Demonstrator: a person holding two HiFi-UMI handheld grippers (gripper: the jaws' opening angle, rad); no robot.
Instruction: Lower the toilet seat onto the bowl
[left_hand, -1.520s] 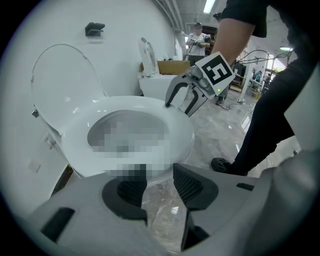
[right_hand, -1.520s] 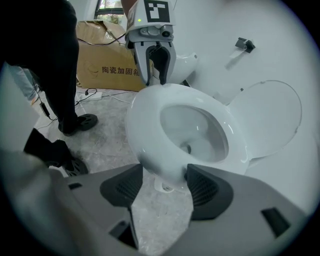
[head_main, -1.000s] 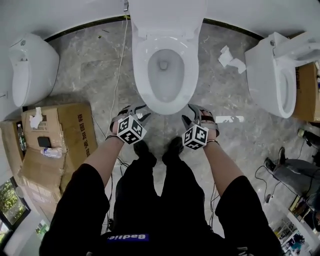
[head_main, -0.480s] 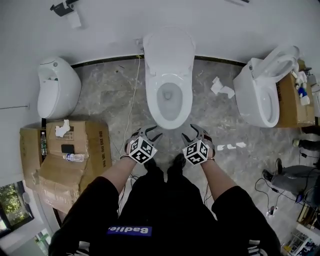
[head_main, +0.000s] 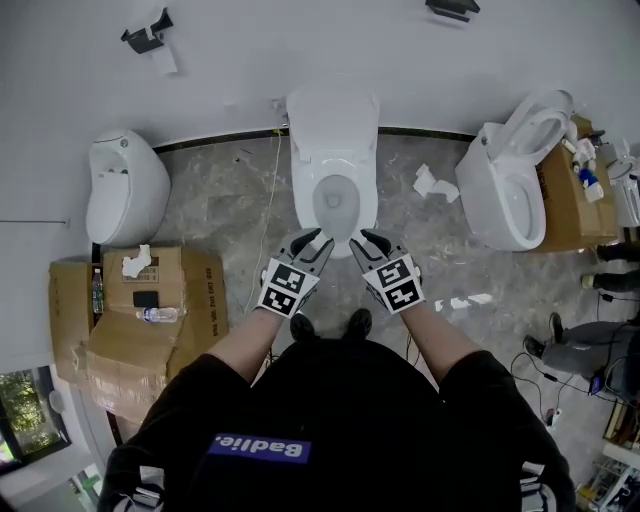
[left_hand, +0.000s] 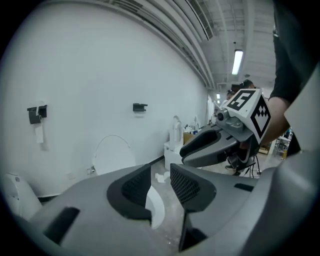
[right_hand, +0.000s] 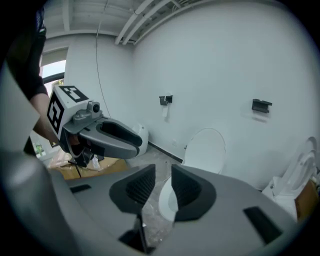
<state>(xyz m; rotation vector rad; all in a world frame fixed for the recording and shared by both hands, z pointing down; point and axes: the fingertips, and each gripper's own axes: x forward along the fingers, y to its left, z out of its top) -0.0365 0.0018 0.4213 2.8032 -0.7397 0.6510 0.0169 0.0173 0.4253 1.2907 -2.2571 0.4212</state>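
Note:
The white toilet (head_main: 335, 170) stands against the wall with its seat and lid (head_main: 333, 118) raised upright over the open bowl (head_main: 336, 205). My left gripper (head_main: 312, 244) and right gripper (head_main: 366, 243) hover side by side just in front of the bowl's front rim, touching nothing. Both sets of jaws are closing to a narrow gap with nothing between them. In the left gripper view the jaws (left_hand: 160, 182) frame the bowl rim (left_hand: 155, 210), with the upright lid (left_hand: 114, 155) behind. In the right gripper view the jaws (right_hand: 162, 185) point at the bowl (right_hand: 167, 202) and lid (right_hand: 206, 150).
A white fixture (head_main: 125, 185) stands on the left, with cardboard boxes (head_main: 130, 310) in front of it. Another toilet (head_main: 505, 185) with its seat up stands on the right. Crumpled paper (head_main: 432, 183) and a cable (head_main: 268, 220) lie on the grey floor. A person's legs (head_main: 590, 350) show at far right.
The head view has pulled back and now takes in more wall. Both grippers have risen and come closer together at the bowl's front. Their jaws have narrowed.

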